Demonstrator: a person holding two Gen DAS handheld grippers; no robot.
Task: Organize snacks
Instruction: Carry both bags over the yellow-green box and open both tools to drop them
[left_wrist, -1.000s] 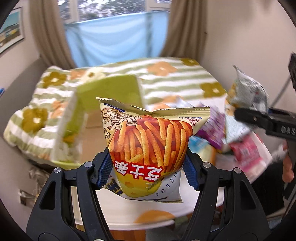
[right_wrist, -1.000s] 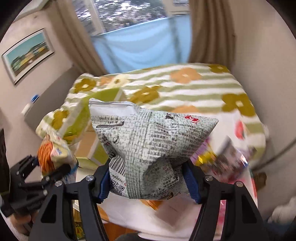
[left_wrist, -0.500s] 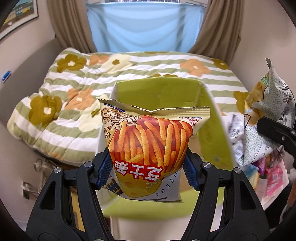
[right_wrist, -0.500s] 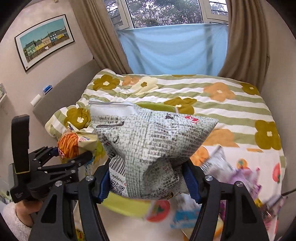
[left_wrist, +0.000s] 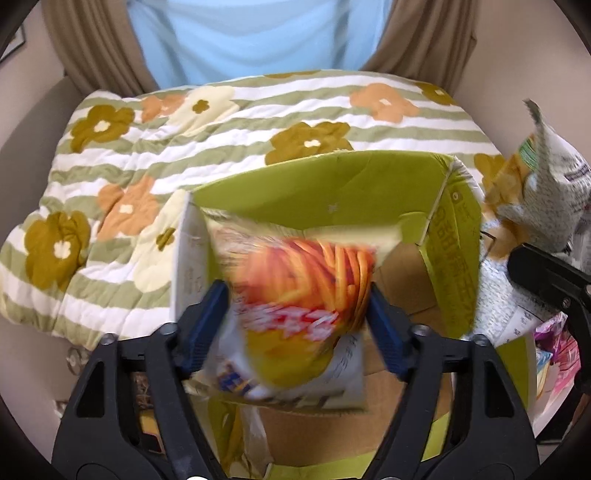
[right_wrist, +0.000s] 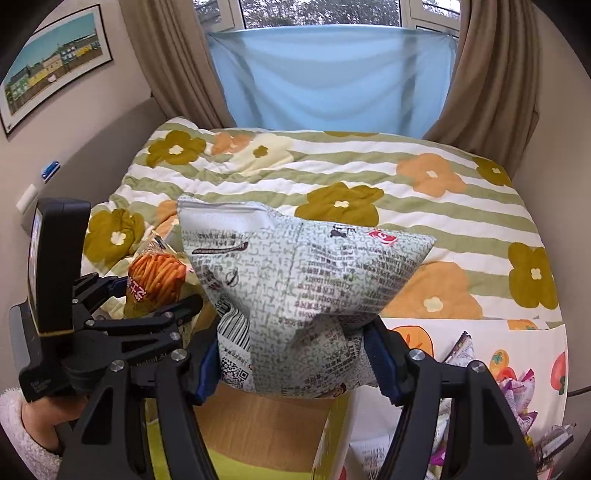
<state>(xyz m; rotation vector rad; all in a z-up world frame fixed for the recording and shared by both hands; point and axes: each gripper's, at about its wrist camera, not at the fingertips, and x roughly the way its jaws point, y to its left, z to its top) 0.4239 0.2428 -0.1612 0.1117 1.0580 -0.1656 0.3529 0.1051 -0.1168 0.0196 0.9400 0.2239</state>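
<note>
Over the green box (left_wrist: 369, 184), the left hand-held gripper (left_wrist: 295, 314) is opening, dropping the fries bag (left_wrist: 295, 288); the right hand-held gripper (right_wrist: 295, 358) is clamping the grey bag (right_wrist: 295, 280), waiting.

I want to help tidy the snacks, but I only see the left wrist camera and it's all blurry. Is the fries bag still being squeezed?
Observer: The right wrist view shows the fries bag sharply, standing between the left gripper's jaws, which are opening.
Operator: What's the other hand got?
Observer: The right gripper is shut on a pale printed bag, its barcode side facing the camera.
Operator: Is the box under it?
Observer: Yes, the green box with its brown cardboard floor lies right below that bag.
</note>
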